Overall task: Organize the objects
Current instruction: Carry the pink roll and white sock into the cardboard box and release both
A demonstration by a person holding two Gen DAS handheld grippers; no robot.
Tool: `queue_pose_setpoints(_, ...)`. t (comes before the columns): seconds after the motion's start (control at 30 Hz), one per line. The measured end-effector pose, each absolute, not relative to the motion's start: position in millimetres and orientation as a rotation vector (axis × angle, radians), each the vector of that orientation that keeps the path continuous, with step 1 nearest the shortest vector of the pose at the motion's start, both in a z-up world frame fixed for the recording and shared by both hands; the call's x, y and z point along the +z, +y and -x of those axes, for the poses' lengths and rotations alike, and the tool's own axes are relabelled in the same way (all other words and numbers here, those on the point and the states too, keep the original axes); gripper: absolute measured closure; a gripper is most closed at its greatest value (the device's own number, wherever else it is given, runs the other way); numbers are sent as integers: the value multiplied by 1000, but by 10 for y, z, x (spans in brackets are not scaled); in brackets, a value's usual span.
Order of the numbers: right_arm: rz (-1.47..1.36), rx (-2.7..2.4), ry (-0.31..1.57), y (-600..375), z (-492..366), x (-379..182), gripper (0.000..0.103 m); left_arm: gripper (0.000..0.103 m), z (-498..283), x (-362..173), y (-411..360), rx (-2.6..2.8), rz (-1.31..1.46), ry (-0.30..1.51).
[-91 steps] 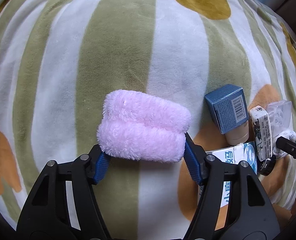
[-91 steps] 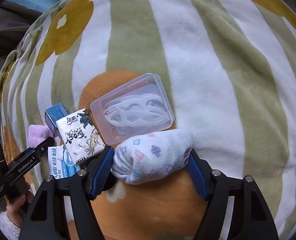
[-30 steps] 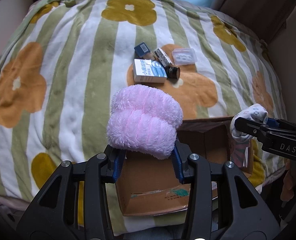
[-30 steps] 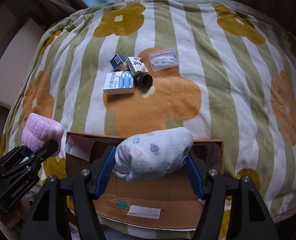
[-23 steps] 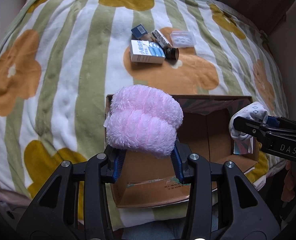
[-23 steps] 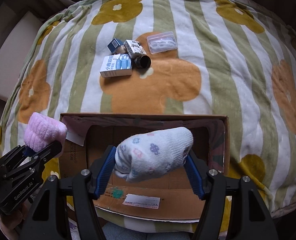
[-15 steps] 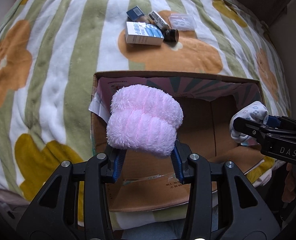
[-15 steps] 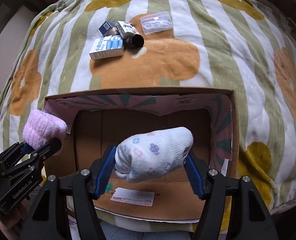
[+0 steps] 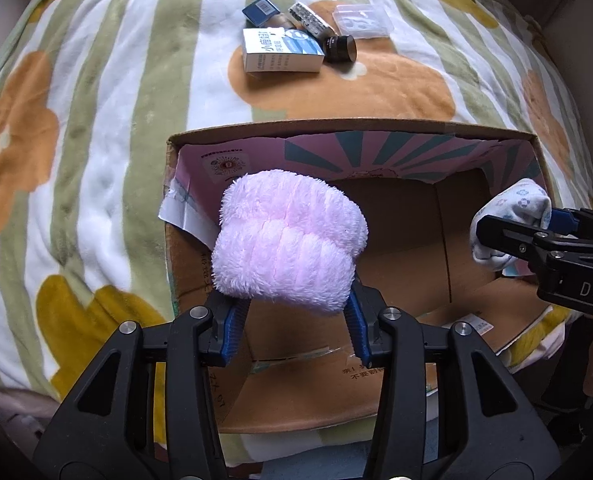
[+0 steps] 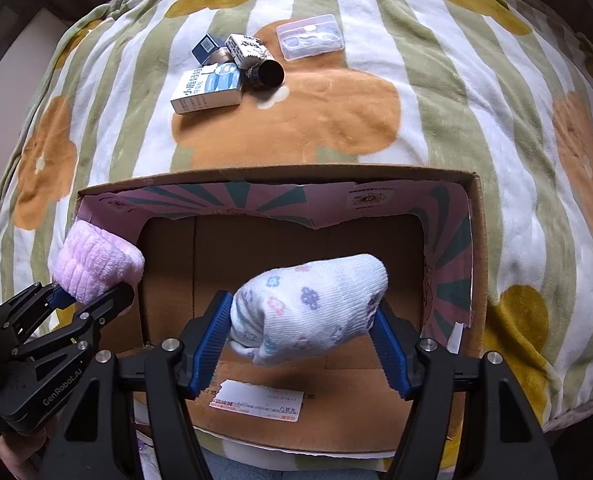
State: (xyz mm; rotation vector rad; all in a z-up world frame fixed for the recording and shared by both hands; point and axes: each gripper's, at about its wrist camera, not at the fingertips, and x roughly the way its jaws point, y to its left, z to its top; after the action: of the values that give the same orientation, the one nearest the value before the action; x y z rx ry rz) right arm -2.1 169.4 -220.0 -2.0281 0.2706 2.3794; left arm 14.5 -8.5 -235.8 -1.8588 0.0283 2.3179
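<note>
My left gripper [image 9: 292,308] is shut on a fluffy pink rolled sock [image 9: 288,240] and holds it above the left part of an open cardboard box [image 9: 336,128]. My right gripper [image 10: 302,336] is shut on a white rolled sock with small flower prints [image 10: 308,304], held above the middle of the same box [image 10: 280,174]. Each gripper shows in the other's view: the pink sock [image 10: 96,266] at the box's left wall, the white sock [image 9: 512,216] at its right side. The box inside looks bare except for a paper label [image 10: 256,400].
On the striped flower blanket [image 9: 116,92] beyond the box lie a white and blue carton [image 9: 282,56], a small blue box [image 9: 260,10], a patterned tissue pack [image 10: 248,50], a black cylinder [image 10: 266,74] and a clear plastic case [image 10: 310,36].
Both grippers lifted their socks off the blanket and pulled back toward the near edge. The open box has come under them; both socks now hang over its opening.
</note>
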Motion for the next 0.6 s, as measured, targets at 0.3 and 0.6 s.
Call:
queue_pose_setpoints(0.3, 2111, 2309, 375, 1763, 1, -2270, 13, 0, -260, -2222, -89, 2318, 1807, 68)
queue_pose_setpoints(0.6, 2119, 2312, 312, 1745, -29, -2205, 12, 0, -299, -2165, -137, 2316, 1809, 20)
